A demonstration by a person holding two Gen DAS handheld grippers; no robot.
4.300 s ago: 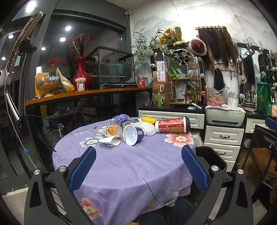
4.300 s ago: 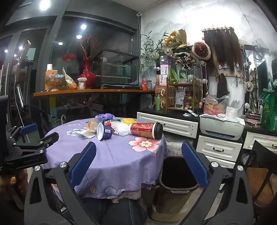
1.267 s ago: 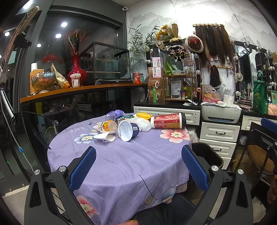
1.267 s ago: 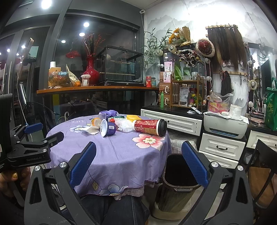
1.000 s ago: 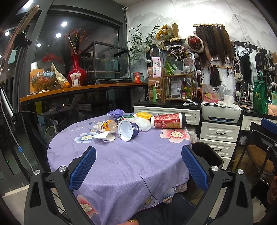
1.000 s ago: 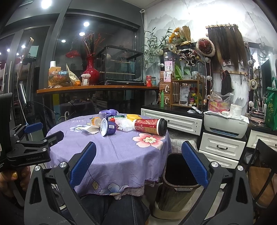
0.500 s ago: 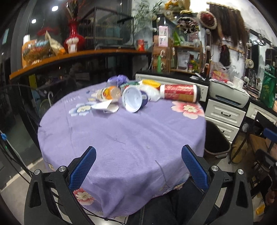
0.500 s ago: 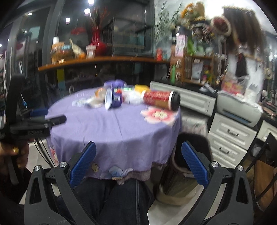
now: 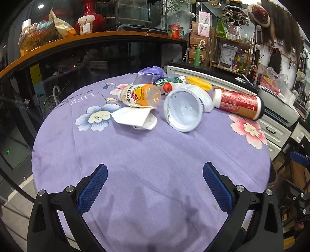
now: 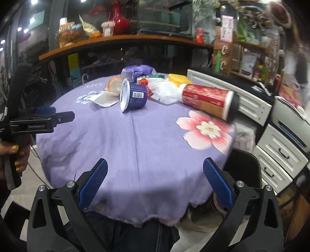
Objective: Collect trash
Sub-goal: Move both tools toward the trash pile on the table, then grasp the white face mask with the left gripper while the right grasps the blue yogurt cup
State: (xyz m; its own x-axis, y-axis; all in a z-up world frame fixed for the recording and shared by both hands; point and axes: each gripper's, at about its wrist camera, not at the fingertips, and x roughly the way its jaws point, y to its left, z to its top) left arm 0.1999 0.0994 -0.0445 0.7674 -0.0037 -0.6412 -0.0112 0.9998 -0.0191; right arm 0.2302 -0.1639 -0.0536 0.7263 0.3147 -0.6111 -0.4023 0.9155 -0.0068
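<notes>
Grippers first: the left gripper (image 9: 155,184) and the right gripper (image 10: 155,178) both hover over the near edge of the round table under a purple flowered tablecloth (image 9: 151,164), blue-padded jaws spread wide, nothing between them. The near half of the cloth is bare. The trash lies together at the far side: a flattened white paper wrapper (image 9: 133,118) on the left, an orange-labelled clear plastic bottle (image 9: 140,95) on its side just behind it, a white-lined dark blue plastic tub (image 9: 184,110) tipped over in the middle, a crumpled white plastic bag (image 10: 164,91) behind the tub, and a red cardboard cylinder with a black cap (image 9: 238,103) lying on the right. Beyond these sit a crumpled purple bag (image 9: 151,70) and a yellow ridged item (image 9: 197,82). Farther off runs a long wooden shelf (image 9: 96,38) with a red vase (image 9: 89,11), and white drawers (image 10: 281,151) stand to the right.

Only the right wrist view shows the tub's barcoded blue side, a black bin (image 10: 244,164) beside the table on the right, the person's dark trousers (image 10: 131,234) under the near edge, and a hand (image 10: 17,153) with gold rings gripping the left gripper's handle. It is slightly blurred.

Compared with a second ago, both cameras have moved closer and tilted down, so the tabletop fills the views.
</notes>
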